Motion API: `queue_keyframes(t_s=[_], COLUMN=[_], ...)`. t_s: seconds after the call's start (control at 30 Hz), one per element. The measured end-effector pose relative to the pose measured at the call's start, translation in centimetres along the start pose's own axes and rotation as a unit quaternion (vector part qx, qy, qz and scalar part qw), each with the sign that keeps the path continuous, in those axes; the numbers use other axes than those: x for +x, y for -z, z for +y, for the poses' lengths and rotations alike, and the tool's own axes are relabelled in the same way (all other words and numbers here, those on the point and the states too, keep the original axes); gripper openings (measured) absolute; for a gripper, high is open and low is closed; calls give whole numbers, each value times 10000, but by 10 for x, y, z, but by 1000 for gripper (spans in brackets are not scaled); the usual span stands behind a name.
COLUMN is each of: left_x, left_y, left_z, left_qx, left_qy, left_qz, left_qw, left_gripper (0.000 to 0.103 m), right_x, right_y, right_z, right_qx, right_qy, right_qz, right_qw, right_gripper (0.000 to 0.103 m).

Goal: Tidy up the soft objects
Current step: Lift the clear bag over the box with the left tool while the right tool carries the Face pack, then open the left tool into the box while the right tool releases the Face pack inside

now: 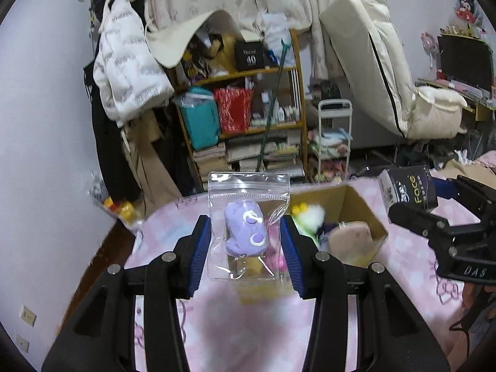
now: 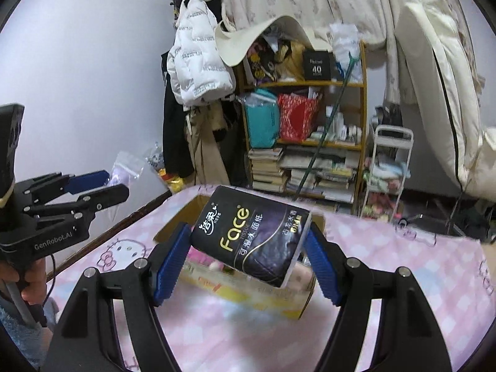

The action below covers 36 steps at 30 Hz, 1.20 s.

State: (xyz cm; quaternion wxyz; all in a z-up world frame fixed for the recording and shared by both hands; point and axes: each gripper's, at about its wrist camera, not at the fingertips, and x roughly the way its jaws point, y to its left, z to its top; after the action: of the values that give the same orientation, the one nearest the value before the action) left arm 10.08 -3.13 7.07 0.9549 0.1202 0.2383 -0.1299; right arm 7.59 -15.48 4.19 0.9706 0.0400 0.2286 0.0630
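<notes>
A cluttered bedroom is filling the background, with a wooden bookshelf [image 1: 245, 114] against the curtains; in front, a pink patterned bedsheet [image 1: 248, 325] is carrying an open cardboard box [image 1: 362, 204] that is already holding a few soft things, among them a yellow-and-white fluffy toy [image 1: 308, 214].

The left gripper [image 1: 246, 241] is pinching a clear zip bag [image 1: 248, 226] with a purple soft toy [image 1: 245, 229] inside, the bag standing upright between the blue pads; the box is lying ahead and to that gripper's right, just beyond the bag. The right gripper [image 2: 248, 248] is clamping a black tissue pack [image 2: 251, 235], its long axis running across the jaws and tilting down to the right; the pack is hanging almost directly over the box mouth, so by my judgement the right hand is the nearer one for a drop.

The pack is hiding most of the box interior in the right wrist view; the contents below it are blurring into pink and cream shapes, and whether room is remaining there is hard to tell.
</notes>
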Motion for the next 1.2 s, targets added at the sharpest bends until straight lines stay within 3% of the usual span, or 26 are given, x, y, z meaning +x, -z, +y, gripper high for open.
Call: queue_keyframes(t_s=[0.23, 0.47, 0.63, 1.2], left_x=[13, 36, 60, 131], left_y=[-37, -36, -23, 26], left_z=[-1, 0, -6, -22], left_qx=[41, -116, -81, -69], left_qy=[-106, -21, 100, 413], left_qz=[-431, -465, -221, 716], left_qw=[9990, 9988, 9997, 9966], left_gripper=[44, 45, 45, 45], right_x=[10, 23, 41, 102], right_y=[-39, -56, -46, 10], right_z=[-11, -29, -31, -33], right_qx=[-178, -230, -394, -324], right_qy=[92, 134, 158, -178], right_qz=[-309, -510, -440, 381], right_qw=[9993, 9983, 9981, 9986], right_gripper=[78, 78, 78, 78])
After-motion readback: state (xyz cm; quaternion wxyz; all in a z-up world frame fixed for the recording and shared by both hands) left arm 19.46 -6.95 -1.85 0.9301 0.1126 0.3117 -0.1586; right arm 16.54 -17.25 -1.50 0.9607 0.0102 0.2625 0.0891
